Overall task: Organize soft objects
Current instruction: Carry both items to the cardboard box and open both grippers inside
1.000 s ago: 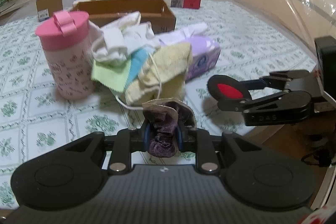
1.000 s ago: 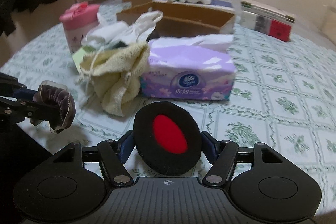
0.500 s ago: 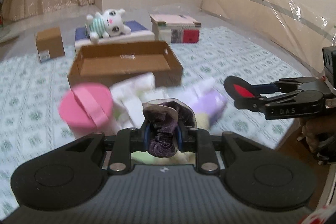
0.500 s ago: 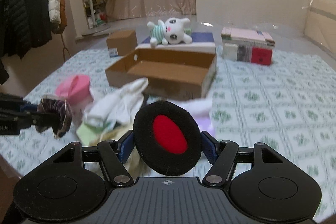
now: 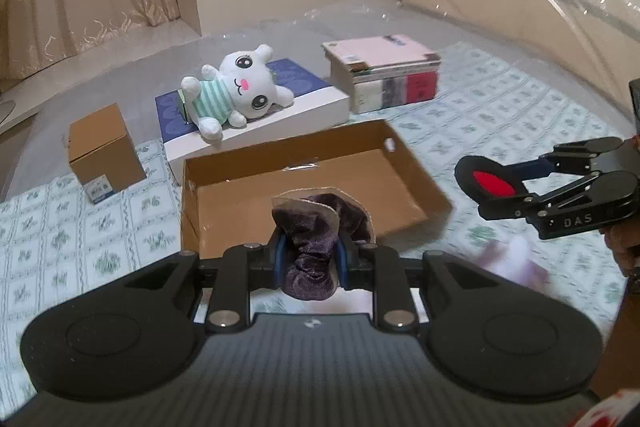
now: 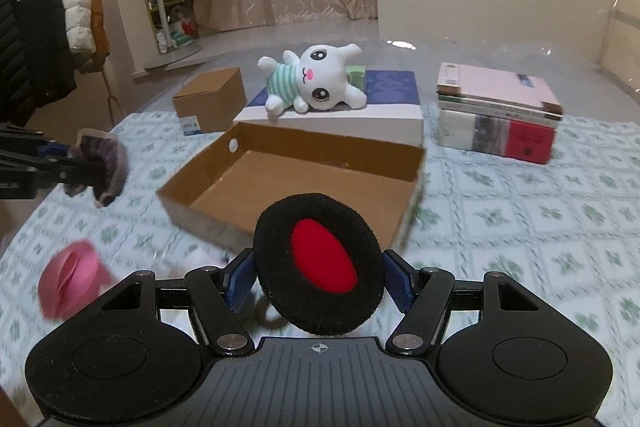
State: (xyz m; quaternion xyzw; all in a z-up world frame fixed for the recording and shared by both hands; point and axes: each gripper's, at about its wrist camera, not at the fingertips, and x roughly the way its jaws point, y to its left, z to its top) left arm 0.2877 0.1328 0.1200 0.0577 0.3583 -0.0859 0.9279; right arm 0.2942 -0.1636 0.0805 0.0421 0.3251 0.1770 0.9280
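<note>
Gripping a crumpled purple velvet cloth [image 5: 316, 251] between its closed fingers, your left hand-held gripper [image 5: 310, 259] is raised above the surface [image 5: 80, 239], which carries a green floral-patterned cover. Your right hand-held gripper [image 6: 318, 277] is likewise clamped on a round black pad with a red centre [image 6: 320, 261], held tilted between the blue finger pads [image 6: 400, 279].

From the left gripper, the right one appears off to the right, at about the same height, well apart from it. From the right gripper, the left one appears at the far left edge with the purple cloth hanging from its tips.

Below and just left of the right gripper, a pink cup [image 6: 72, 285] shows as a blur. Below and right of the left gripper, a blurred pale purple item [image 5: 516, 263] lies on the surface; you cannot tell from these views what it is.

Directly ahead of both grippers sits an open cardboard box [image 5: 304, 167], its interior bare. Beyond it, a white plush toy in a green striped shirt [image 5: 234, 93] lies on a flat blue-and-white box [image 5: 304, 103]. Left of that stands a small closed cardboard carton [image 5: 104, 149]; right of it, a stack of books [image 5: 384, 73].
</note>
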